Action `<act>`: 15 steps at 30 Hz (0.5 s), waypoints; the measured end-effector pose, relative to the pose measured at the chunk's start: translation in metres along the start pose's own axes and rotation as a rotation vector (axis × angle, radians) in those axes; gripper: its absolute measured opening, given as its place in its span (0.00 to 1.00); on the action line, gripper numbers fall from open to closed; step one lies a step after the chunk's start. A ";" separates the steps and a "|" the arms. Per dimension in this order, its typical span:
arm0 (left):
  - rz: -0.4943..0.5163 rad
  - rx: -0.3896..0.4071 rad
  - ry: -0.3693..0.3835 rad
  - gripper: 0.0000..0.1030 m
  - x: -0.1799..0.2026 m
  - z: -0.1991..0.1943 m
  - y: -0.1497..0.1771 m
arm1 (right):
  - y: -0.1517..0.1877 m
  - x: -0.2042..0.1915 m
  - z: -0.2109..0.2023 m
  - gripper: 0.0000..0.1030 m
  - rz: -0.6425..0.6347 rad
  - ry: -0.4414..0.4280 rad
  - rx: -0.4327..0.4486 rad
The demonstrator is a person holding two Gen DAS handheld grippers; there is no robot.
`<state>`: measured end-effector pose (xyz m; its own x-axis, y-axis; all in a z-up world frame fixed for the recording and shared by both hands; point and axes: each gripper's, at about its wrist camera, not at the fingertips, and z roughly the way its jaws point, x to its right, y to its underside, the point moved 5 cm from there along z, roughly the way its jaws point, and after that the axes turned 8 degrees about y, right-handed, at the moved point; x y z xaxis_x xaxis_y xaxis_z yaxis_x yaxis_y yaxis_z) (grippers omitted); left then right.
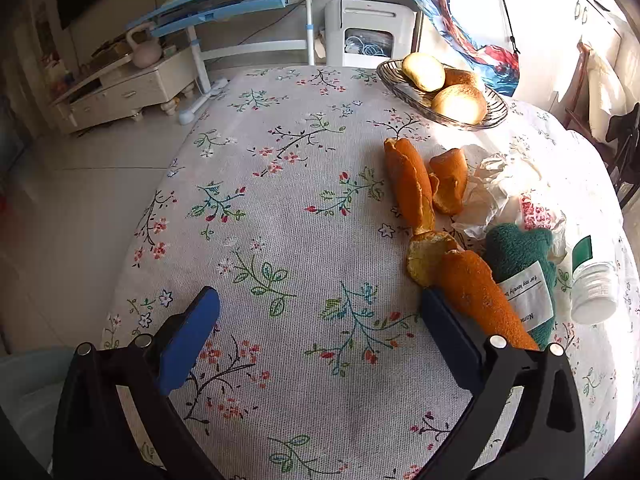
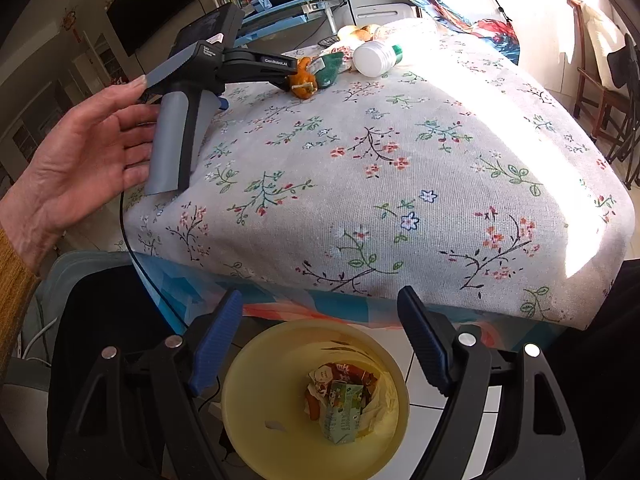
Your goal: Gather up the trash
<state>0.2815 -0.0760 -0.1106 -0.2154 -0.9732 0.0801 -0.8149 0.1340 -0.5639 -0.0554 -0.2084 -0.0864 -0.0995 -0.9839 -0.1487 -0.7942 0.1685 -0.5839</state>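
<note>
In the left wrist view several orange peels (image 1: 412,188) lie on the floral tablecloth (image 1: 280,200) beside crumpled white paper (image 1: 496,192). My left gripper (image 1: 320,320) is open just above the cloth, and one long peel (image 1: 480,300) lies against the outer side of its right finger. In the right wrist view my right gripper (image 2: 320,340) is open and empty over a yellow bin (image 2: 256,360) that holds wrappers and a small carton (image 2: 340,408). The left gripper's body (image 2: 216,68) stands on the table, with an open hand (image 2: 92,152) beside its handle.
A green towel with a label (image 1: 520,272) and a white bottle on its side (image 1: 592,292) lie right of the peels. A wire basket of bread rolls (image 1: 440,92) stands at the far side. The bin sits on the floor below the table's near edge (image 2: 360,292).
</note>
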 end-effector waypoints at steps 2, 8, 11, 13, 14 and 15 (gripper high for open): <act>0.000 0.000 0.000 0.94 0.000 0.000 0.000 | 0.002 -0.004 0.000 0.74 -0.011 -0.004 -0.003; 0.000 0.000 0.000 0.94 0.000 0.000 0.000 | 0.006 -0.015 0.001 0.74 -0.064 0.002 -0.015; 0.000 0.000 0.000 0.94 0.000 0.000 0.000 | 0.010 -0.020 0.003 0.74 -0.093 0.012 -0.024; 0.000 0.000 0.000 0.94 0.000 0.000 0.000 | 0.013 -0.024 0.004 0.74 -0.114 0.016 -0.033; 0.000 0.000 0.000 0.94 0.000 0.000 0.000 | 0.015 -0.026 0.004 0.74 -0.126 0.018 -0.037; 0.000 0.000 0.000 0.94 0.000 0.000 0.000 | 0.016 -0.028 0.004 0.74 -0.140 0.020 -0.038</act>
<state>0.2815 -0.0761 -0.1105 -0.2151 -0.9733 0.0803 -0.8151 0.1336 -0.5636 -0.0625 -0.1775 -0.0950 0.0024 -0.9987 -0.0513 -0.8233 0.0271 -0.5669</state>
